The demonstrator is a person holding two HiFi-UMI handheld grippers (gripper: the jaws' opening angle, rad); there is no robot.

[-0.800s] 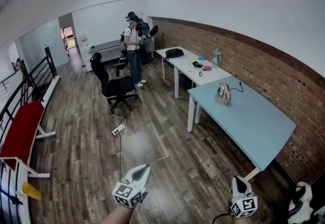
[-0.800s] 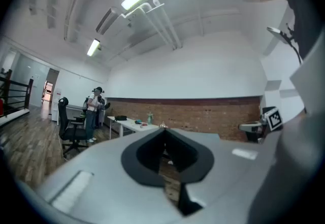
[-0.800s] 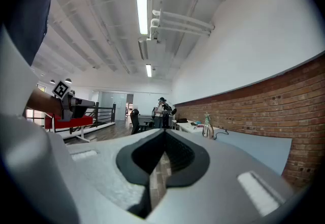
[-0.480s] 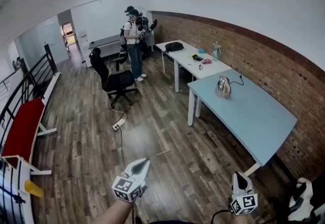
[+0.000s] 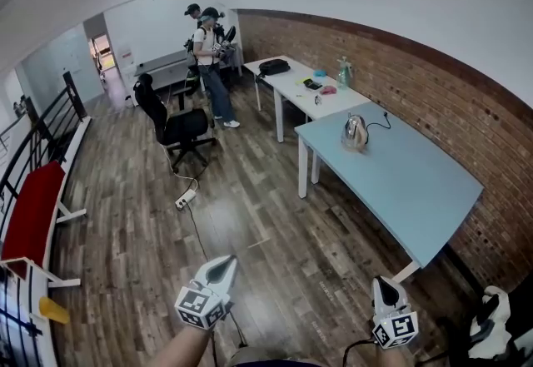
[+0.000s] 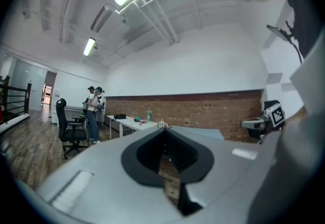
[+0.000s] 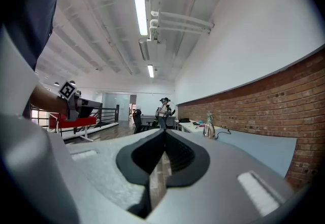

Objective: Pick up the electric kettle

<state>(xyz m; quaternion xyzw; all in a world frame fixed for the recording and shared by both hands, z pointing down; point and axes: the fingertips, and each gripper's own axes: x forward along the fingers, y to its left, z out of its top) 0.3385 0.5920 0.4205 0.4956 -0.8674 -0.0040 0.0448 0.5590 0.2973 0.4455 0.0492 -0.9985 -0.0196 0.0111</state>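
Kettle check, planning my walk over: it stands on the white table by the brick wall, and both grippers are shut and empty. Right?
Wrong table: the head view shows the electric kettle on the light blue table by the brick wall. The left gripper and right gripper are shut and empty.

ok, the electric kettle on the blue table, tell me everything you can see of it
The electric kettle is small in every view. Its body is shiny and silvery, apparently metal, with darker parts too small to make out. It stands upright on the light blue table, near the end that adjoins the white table. A black cord runs from it toward the brick wall. Nothing else touches it.
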